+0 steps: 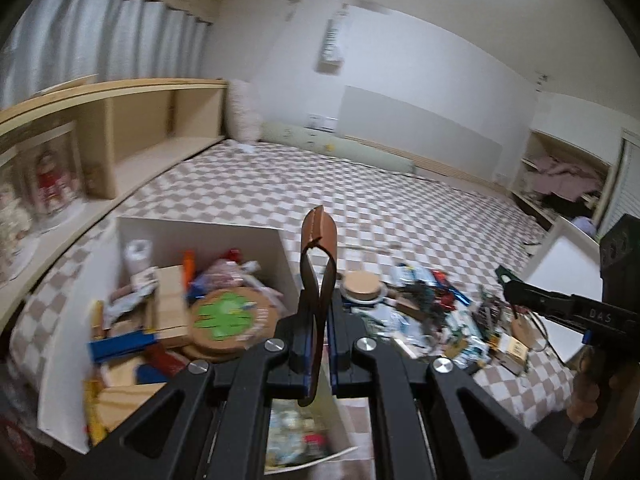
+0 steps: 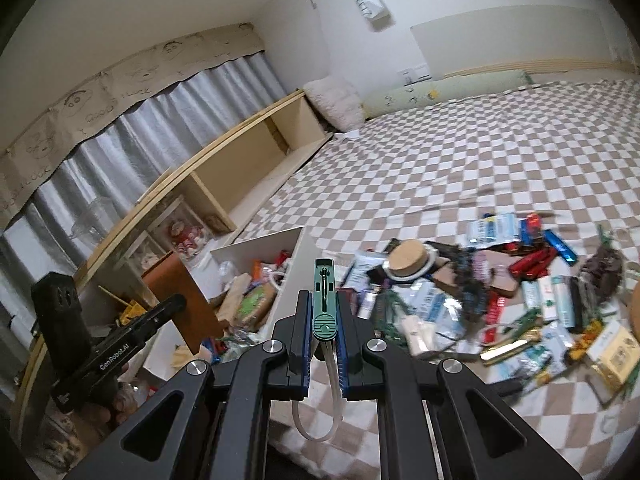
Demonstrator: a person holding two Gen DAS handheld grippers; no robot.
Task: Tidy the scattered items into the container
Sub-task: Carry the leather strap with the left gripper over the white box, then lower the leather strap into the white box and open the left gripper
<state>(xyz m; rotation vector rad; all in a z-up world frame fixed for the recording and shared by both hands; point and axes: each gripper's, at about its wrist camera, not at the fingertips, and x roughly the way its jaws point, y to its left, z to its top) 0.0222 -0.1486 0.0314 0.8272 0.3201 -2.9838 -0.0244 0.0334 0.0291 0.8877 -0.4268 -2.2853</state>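
Both tongs tilted downward: left tongs (image 1: 318, 322) pinching brown leather strap (image 1: 318, 248), right tongs (image 2: 325, 324) green tag (image 2: 325, 300).

Brown leather strap (image 1: 318, 264), folded into a loop, standing upright, pinched between left gripper (image 1: 319, 356) fingers. Green tag (image 2: 325, 304) with pale loop hanging below, sitting clamped between right gripper (image 2: 325, 344) fingers. White open box (image 1: 208, 228) lying on checkered bed (image 1: 280, 184), holding wooden blocks and round cork coasters. Scattered packets and cork lid (image 2: 410, 264) lying heaped on bed beside box.
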